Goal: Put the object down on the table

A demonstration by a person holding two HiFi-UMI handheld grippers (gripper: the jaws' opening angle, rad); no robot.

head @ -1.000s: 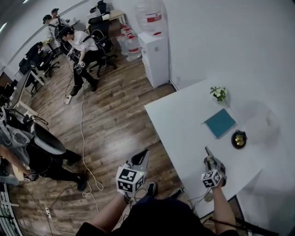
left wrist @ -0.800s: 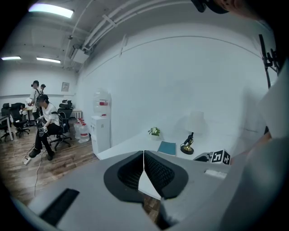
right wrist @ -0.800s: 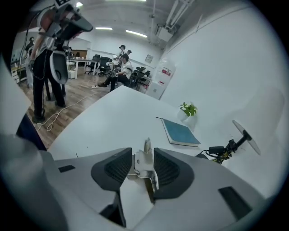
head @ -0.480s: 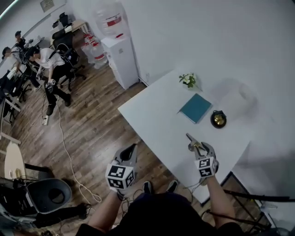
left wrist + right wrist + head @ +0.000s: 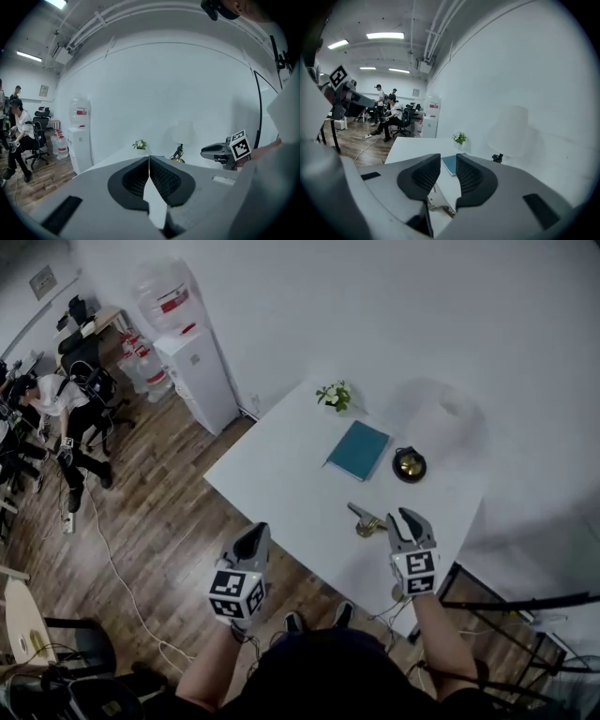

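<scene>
Head view: the metal object (image 5: 365,519) lies flat on the white worktop (image 5: 281,484), near its front edge and well short of the teal book (image 5: 357,450). It shows a grey straight bar with a brass-coloured round part at one end. The right gripper (image 5: 407,517) hangs just beside it, not touching it. The left gripper (image 5: 253,538) is out past the worktop's edge, above the wooden floor.

Left gripper view: the left gripper's (image 5: 149,161) jaws are pressed together tip to tip, with nothing caught in them. The worktop lies beyond them.

Right gripper view: the right gripper's (image 5: 448,164) jaws stand apart and have just been closing, with nothing between them; only the book and bare worktop show through the gap. The metal object (image 5: 439,202) rests on the worktop below and just behind the jaws, released, so the putting-down looks done.

As a judgement: the object seems rigid, dense for its bulk and not fragile, but its smooth metal would slip against the pads. If it must be taken up again, the straight bar is the place, clamped across its flat sides close to the round end, where most of the weight probably sits, so that it does not swing.
</scene>
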